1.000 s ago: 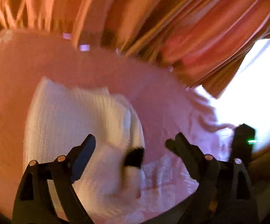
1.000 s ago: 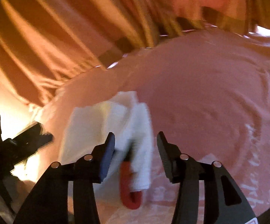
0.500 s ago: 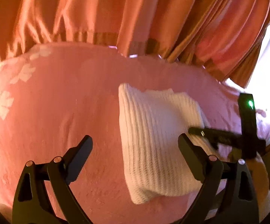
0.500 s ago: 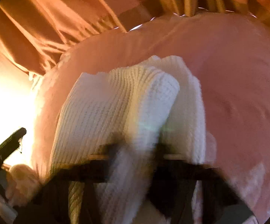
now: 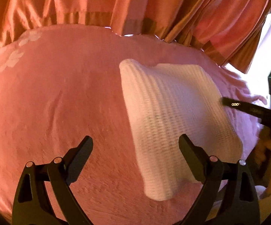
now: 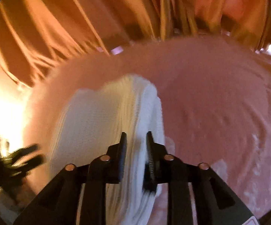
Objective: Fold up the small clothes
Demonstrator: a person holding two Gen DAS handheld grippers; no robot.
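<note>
A white knitted garment (image 5: 176, 112), folded into a thick pad, lies on the pink bedspread (image 5: 64, 97). My left gripper (image 5: 135, 146) is open and empty, hovering over the bedspread at the garment's left edge. My right gripper (image 6: 134, 142) is shut on the garment's folded edge (image 6: 137, 131), with white cloth pinched between its fingers. In the left wrist view the right gripper (image 5: 248, 108) reaches in at the garment's right side. In the right wrist view the left gripper (image 6: 17, 159) shows blurred at the far left.
Orange-pink curtains (image 5: 135, 5) hang behind the bed along its far edge. Bright window light (image 5: 266, 56) comes in at the right. White flower patterns (image 5: 11, 61) mark the bedspread at the left.
The right gripper has closed on the garment's folded edge. The left gripper has let go, opened and drawn back to the left of the garment.
</note>
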